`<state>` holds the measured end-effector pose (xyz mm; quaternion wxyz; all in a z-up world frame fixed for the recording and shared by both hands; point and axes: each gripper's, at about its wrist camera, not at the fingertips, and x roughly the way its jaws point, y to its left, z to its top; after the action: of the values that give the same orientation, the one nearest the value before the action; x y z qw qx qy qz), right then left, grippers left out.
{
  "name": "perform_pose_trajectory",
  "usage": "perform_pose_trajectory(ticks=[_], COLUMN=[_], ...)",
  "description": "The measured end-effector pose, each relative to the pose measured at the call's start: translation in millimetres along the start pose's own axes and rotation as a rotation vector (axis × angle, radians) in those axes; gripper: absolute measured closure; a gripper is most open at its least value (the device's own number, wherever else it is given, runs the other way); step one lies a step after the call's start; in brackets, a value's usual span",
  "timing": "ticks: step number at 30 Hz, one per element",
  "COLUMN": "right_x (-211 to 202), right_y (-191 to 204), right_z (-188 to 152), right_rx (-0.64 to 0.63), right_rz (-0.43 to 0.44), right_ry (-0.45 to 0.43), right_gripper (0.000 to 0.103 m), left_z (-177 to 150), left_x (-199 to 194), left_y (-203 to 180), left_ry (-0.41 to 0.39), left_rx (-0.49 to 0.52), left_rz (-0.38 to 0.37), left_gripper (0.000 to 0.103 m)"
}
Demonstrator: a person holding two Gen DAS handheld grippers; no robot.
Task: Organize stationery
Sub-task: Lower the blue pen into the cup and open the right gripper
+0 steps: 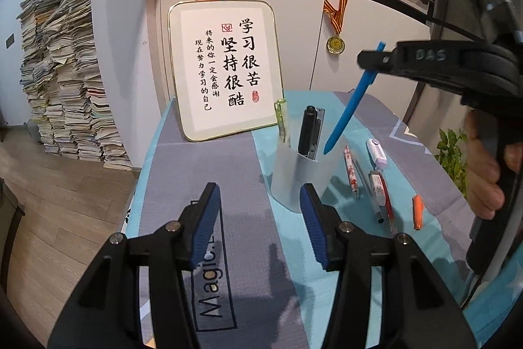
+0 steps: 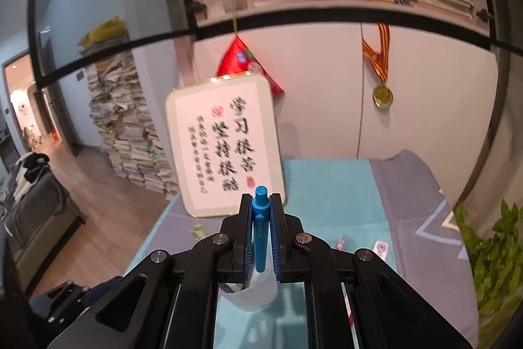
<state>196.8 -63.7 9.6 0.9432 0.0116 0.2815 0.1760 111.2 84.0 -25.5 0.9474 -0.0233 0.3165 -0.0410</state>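
A white pen holder (image 1: pixel 302 177) stands on the table with a black marker (image 1: pixel 307 130), a metal clip and a green pen (image 1: pixel 281 120) in it. My right gripper (image 1: pixel 371 59) is shut on a blue pen (image 1: pixel 351 103), holding it tilted with its tip just above the holder's right rim. In the right wrist view the blue pen (image 2: pixel 260 231) stands between the shut fingers of my right gripper (image 2: pixel 261 201), above the holder (image 2: pixel 248 293). My left gripper (image 1: pixel 260 201) is open and empty, its right finger next to the holder's front.
Several loose pens (image 1: pixel 351 172) lie right of the holder, with a white correction tape (image 1: pixel 376 152) and an orange cap (image 1: pixel 417 211). A framed calligraphy board (image 1: pixel 225 71) leans at the table's back. A plant (image 1: pixel 452 152) stands at the right edge.
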Motion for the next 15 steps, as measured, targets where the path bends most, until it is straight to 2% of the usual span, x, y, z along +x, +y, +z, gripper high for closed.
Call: perform_pose_trajectory(ticks=[7,15], right_x=[21.1,34.3], right_y=[-8.3,-7.9], right_z=[-11.6,-18.1], right_rx=[0.024,0.033], right_rz=[0.028,0.057], right_ry=[0.088,0.144], right_gripper=[0.092,0.092], left_z=[-2.7,-6.0], left_x=[5.9,8.0], left_y=[-7.3,-12.3], left_ry=[0.019,0.039], left_rx=[0.011,0.025], left_rz=[-0.007,0.001], left_gripper=[0.054,0.053])
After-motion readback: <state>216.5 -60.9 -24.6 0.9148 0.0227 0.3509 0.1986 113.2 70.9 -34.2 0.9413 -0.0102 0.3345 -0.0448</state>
